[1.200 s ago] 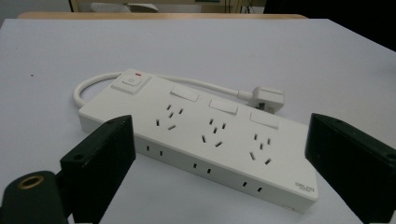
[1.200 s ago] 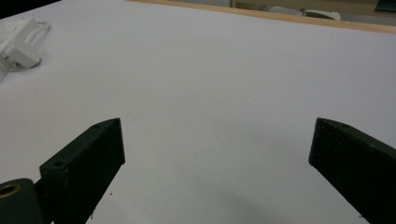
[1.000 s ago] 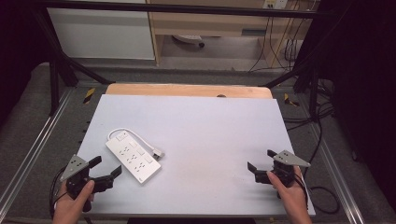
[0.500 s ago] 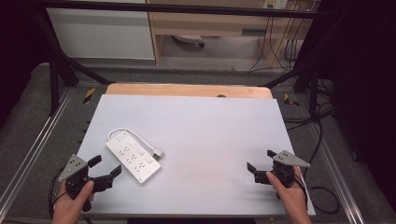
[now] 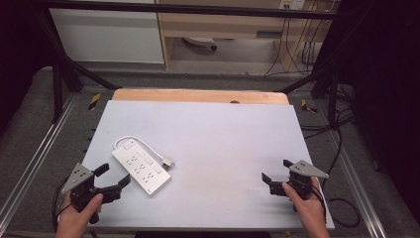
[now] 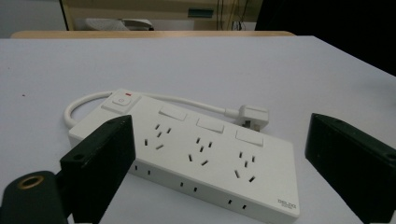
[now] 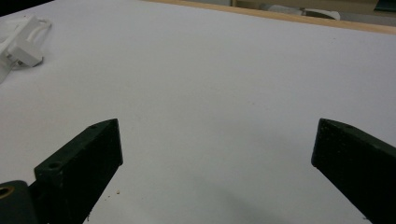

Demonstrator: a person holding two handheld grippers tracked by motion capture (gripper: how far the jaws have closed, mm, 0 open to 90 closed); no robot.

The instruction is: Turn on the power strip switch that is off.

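The white power strip (image 5: 141,166) lies flat on the table (image 5: 223,134), just ahead of the left tool (image 5: 115,179). That tool gapes wide, holding nothing. The right tool (image 5: 276,174), well apart, is likewise wide and empty.

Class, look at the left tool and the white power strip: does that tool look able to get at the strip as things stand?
Probably yes. The left tool sits open just short of the power strip, jaws facing it, with bare table between them and nothing in the way. In the left gripper view the power strip lies between the spread jaws.

Pale grey rectangular table top (image 5: 223,134) spreads beyond the fingertips; a light wooden board edge (image 5: 198,95) borders its far side.
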